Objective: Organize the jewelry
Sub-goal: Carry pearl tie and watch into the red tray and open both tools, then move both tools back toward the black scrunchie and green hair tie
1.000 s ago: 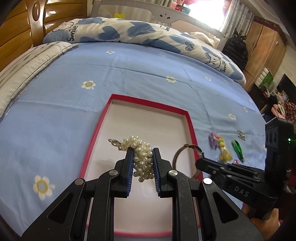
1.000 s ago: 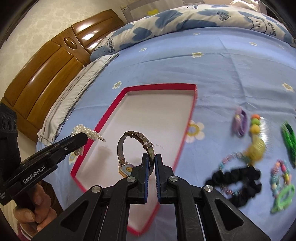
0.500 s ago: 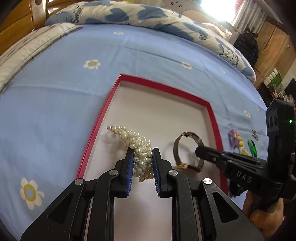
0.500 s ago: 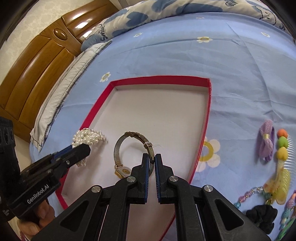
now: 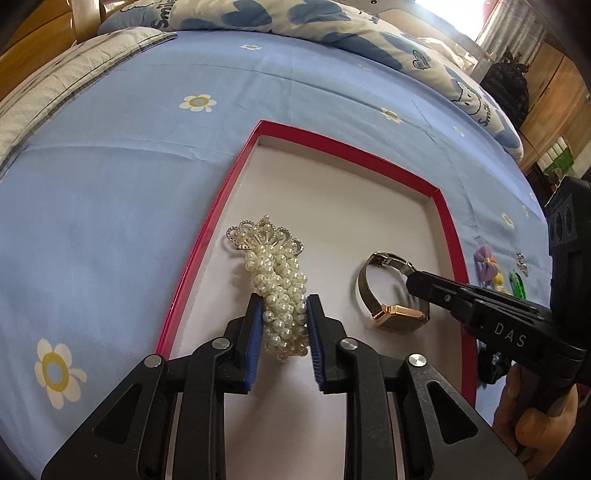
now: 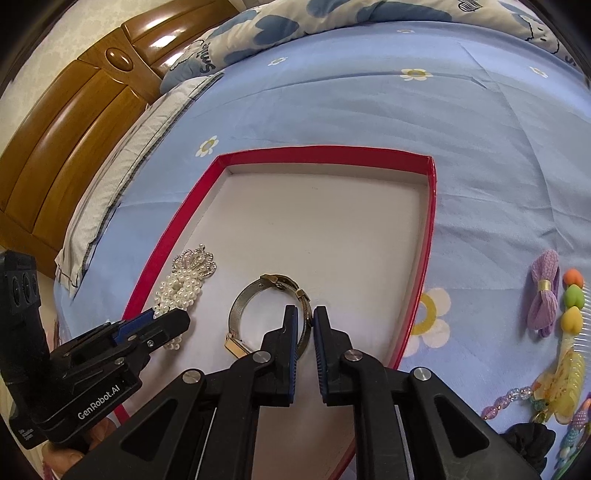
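My left gripper (image 5: 283,308) has its blue pads against both sides of the pearl bracelet (image 5: 279,284), which lies on the floor of the red-rimmed tray (image 5: 192,254); its crown charm points to eleven o'clock. My right gripper (image 6: 305,319) stands slightly parted around the watch (image 6: 266,314) band, and I can't tell whether the pads touch it. At three o'clock, outside the tray on the blue sheet (image 6: 480,155), lie the hair accessories (image 6: 554,321).

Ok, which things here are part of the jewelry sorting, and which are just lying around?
Job:
pearl bracelet in left gripper
watch at right gripper
red tray
hair accessories beside the tray, probably next

Lying about:
pillow
quilt
headboard
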### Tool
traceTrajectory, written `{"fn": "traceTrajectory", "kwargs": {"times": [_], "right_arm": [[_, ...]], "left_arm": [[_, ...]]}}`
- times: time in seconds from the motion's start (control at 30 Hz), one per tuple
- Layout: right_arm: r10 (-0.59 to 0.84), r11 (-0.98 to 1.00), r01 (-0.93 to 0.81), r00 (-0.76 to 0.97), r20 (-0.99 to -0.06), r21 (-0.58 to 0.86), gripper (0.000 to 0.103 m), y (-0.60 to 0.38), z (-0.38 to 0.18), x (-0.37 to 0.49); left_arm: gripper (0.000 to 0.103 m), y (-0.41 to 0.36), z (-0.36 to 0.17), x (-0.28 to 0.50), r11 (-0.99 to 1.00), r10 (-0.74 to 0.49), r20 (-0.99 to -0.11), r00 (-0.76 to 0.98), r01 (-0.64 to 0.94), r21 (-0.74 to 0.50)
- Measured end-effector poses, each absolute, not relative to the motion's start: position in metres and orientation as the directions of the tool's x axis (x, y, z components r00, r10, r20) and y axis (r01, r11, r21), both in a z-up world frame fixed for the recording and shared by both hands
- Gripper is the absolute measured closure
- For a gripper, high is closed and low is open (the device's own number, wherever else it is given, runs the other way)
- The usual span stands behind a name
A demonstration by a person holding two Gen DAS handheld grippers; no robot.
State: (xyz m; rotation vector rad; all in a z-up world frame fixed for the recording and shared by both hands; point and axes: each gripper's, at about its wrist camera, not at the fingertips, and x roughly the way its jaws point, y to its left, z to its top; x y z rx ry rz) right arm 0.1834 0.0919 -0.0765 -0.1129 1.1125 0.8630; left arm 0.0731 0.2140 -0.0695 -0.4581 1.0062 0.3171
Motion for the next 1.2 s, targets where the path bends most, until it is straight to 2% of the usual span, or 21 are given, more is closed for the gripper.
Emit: {"fn": "traceTrajectory", "kwargs": {"times": [0.07, 0.2, 0.3, 0.37, 0.67, 0.77, 0.9, 1.03, 1.2], "right_arm": [[0.553, 0.68, -0.654, 0.161, -0.817, 0.331, 0.091, 0.091, -0.076, 0.183], [0.561, 0.682, -0.643, 0.153, -0.813, 0.349, 0.089, 0.088, -0.074, 0.183], [0.574, 0.682, -0.637, 0.162, -0.803, 0.359, 0.083, 0.083, -0.068, 0.179], [0.587, 0.677, -0.637, 0.165, -0.792, 0.369, 0.078, 0.078, -0.062, 0.176], [0.63, 0.684, -0.611, 0.219, -0.745, 0.399, 0.076, 0.028, -0.035, 0.155], [0.633, 0.698, -0.585, 0.235, -0.738, 0.413, 0.076, 0.005, -0.034, 0.151], [0.634, 0.715, -0.556, 0.262, -0.728, 0.423, 0.076, -0.028, -0.035, 0.145], [0.626, 0.735, -0.521, 0.277, -0.729, 0.434, 0.067, -0.064, -0.039, 0.139], [0.594, 0.775, -0.469, 0.315, -0.74, 0.423, 0.066, -0.105, -0.043, 0.13]], "left_arm": [[0.07, 0.214, -0.069, 0.073, 0.862, 0.052, -0.867, 0.496, -0.461, -0.212], [0.063, 0.212, -0.064, 0.07, 0.862, 0.064, -0.866, 0.496, -0.465, -0.202], [0.054, 0.21, -0.058, 0.066, 0.863, 0.072, -0.862, 0.502, -0.465, -0.199], [0.053, 0.206, -0.051, 0.063, 0.866, 0.076, -0.856, 0.512, -0.46, -0.198], [0.052, 0.184, -0.024, 0.052, 0.868, 0.06, -0.83, 0.554, -0.44, -0.231], [0.047, 0.173, -0.018, 0.051, 0.871, 0.051, -0.826, 0.561, -0.429, -0.238], [0.047, 0.155, -0.012, 0.051, 0.878, 0.02, -0.819, 0.573, -0.402, -0.259], [0.047, 0.134, -0.009, 0.053, 0.893, -0.004, -0.82, 0.573, -0.366, -0.26], [0.047, 0.107, -0.009, 0.055, 0.913, -0.034, -0.822, 0.569, -0.317, -0.257]]}}
